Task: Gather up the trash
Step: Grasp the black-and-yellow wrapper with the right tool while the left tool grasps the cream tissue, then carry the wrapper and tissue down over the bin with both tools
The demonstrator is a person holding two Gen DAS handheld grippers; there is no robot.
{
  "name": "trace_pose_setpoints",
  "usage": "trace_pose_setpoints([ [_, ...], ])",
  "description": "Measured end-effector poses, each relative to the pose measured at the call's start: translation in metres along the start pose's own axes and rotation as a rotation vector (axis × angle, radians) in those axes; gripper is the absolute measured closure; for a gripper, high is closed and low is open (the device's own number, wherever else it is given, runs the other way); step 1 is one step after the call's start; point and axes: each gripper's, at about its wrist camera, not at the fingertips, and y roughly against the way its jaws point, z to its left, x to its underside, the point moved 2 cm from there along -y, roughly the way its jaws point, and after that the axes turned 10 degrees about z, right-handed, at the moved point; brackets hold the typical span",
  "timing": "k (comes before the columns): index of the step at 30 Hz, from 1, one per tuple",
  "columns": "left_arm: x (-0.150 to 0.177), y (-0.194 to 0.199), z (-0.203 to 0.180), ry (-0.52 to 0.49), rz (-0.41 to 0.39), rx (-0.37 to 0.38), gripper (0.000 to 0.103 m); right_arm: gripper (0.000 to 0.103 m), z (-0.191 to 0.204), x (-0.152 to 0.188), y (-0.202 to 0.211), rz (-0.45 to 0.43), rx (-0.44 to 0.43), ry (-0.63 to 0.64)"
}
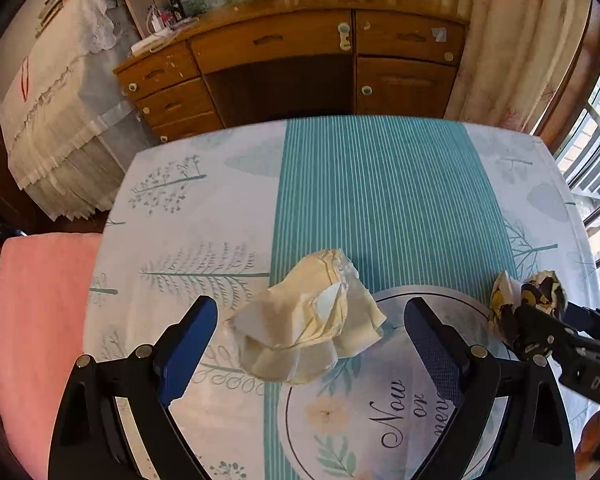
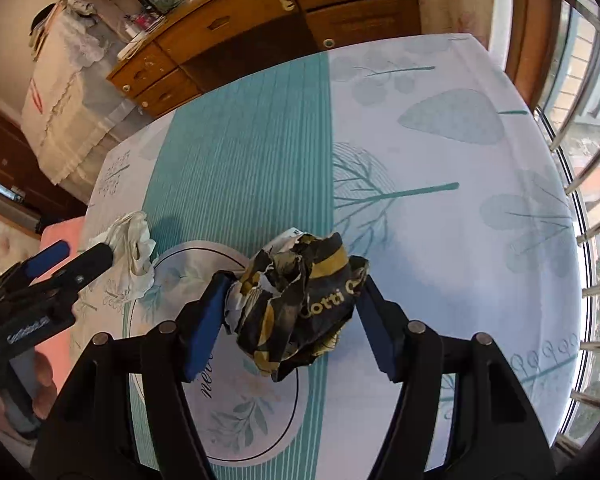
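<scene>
2 items on the table (image 1: 204, 216): cream tissue (image 1: 308, 320), soft, weightless, between the left gripper's (image 1: 311, 322) spread jaws; crumpled wrapper (image 2: 296, 304), light, springy, clamped mid-bulk by the right gripper (image 2: 294, 300).

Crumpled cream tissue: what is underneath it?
The crumpled cream tissue lies on the tablecloth, overlapping the teal stripe and the printed circle's edge, between the open left gripper fingers. Anything directly beneath it is covered.
</scene>
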Motion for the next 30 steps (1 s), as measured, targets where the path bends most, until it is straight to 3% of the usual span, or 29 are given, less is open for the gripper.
trace_pose_setpoints([
  [5,-0.008,-0.026,-0.012,-0.027,0.062,-0.014,0.007,0.047,0.008,0.001,-0.011,0.02,-0.024,0.039],
  [12,-0.012,-0.055,-0.007,0.029,0.119,-0.049,0.01,0.053,0.016,0.005,-0.018,0.027,-0.046,0.058],
  [14,-0.013,-0.063,-0.005,0.049,0.142,-0.066,0.033,0.054,0.015,0.007,-0.019,0.028,-0.057,0.056],
  [18,-0.012,-0.065,-0.001,0.057,0.13,-0.085,0.042,0.058,0.016,0.009,-0.018,0.027,-0.065,0.06],
  [20,-0.01,-0.058,-0.002,0.048,0.099,-0.087,0.061,0.059,0.017,0.011,-0.017,0.022,-0.062,0.064],
  [25,0.004,-0.038,0.002,0.039,0.073,-0.088,0.078,0.062,0.018,0.02,-0.008,0.013,-0.062,0.063],
  [30,0.028,-0.007,0.008,0.052,0.047,-0.028,0.082,0.062,0.023,0.035,0.01,-0.015,-0.064,0.051],
])
